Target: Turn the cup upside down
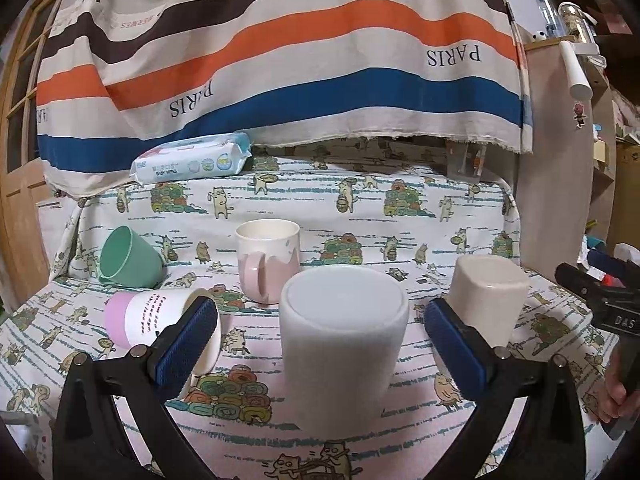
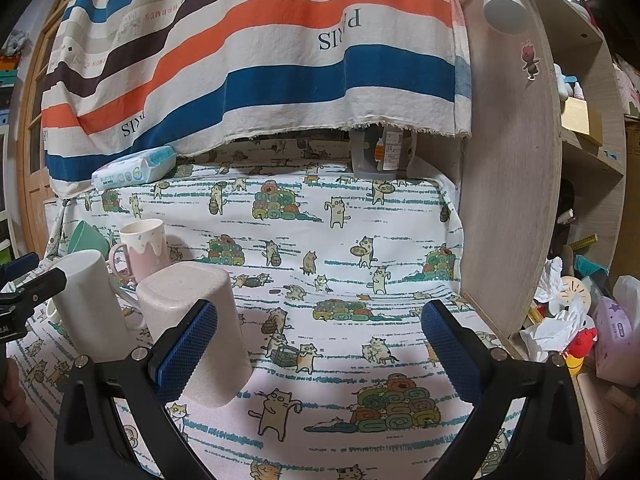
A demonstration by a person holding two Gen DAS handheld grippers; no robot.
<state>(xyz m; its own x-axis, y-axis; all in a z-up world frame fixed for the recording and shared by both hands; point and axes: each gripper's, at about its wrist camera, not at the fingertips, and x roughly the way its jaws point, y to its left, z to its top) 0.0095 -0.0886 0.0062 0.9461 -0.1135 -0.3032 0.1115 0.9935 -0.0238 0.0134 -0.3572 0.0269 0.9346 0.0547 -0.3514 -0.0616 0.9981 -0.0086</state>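
Note:
A white cup (image 1: 344, 340) stands upside down on the cat-print cloth, between the open fingers of my left gripper (image 1: 320, 332) without touching them; it also shows in the right wrist view (image 2: 90, 300). A cream squarish cup (image 1: 486, 300) stands upside down to its right, and in the right wrist view (image 2: 200, 332) just left of my right gripper (image 2: 320, 340), which is open and empty. A pink-and-white mug (image 1: 268, 260) stands upright behind. A pink-based white cup (image 1: 160, 320) and a green cup (image 1: 128, 258) lie on their sides at the left.
A pack of baby wipes (image 1: 192, 158) lies at the back left under a striped hanging cloth (image 1: 280, 60). A wooden panel (image 2: 508, 200) bounds the table on the right, with cluttered shelves and bags (image 2: 580, 320) beyond it. A clear container (image 2: 376, 152) stands at the back.

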